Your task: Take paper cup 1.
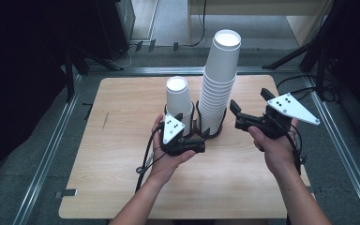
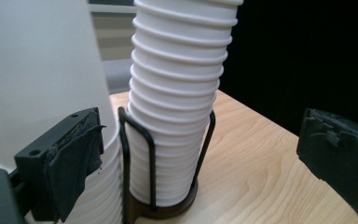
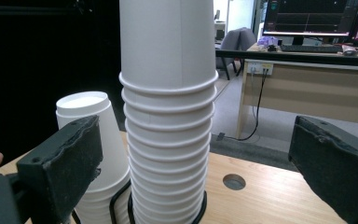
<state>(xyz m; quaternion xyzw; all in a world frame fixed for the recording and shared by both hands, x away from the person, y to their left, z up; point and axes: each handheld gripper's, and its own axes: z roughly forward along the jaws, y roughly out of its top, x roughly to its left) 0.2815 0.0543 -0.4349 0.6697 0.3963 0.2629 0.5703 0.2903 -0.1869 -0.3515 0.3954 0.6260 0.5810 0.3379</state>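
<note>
Pale wood-grain tabletop (image 1: 122,187), person's forearms coming in from the near edge — one gripper in each hand.

Left gripper (image 1: 194,143): held low, just in front of the short stack of white paper cups (image 1: 178,101). Jaws spread wide. In the left gripper view one black pad sits right beside the short stack's wall at the left of the frame, the other far off at the right; nothing is pinched between them. Whether the near pad touches the cup wall I cannot tell.

Right gripper (image 1: 248,107): held to the right of the tall stack of white paper cups (image 1: 220,79), grey three-cornered plate on top, jaws pointing toward the stack. Jaws spread — the right gripper view looks between both pads, and the tall stack stands beyond them, apart from both. Nothing held.

Cups: both stacks are upside down, upright, side by side near the table's middle. Each sits in a black wire holder (image 2: 137,158) on a dark round base. Short stack on the left, tall stack on the right, rising well above it; ribbed rims show down the lower part of each.

Farther off: a small round hole (image 3: 234,181) in the tabletop behind the tall stack; beyond the table, a desk with a monitor (image 3: 312,18) and keyboard.
</note>
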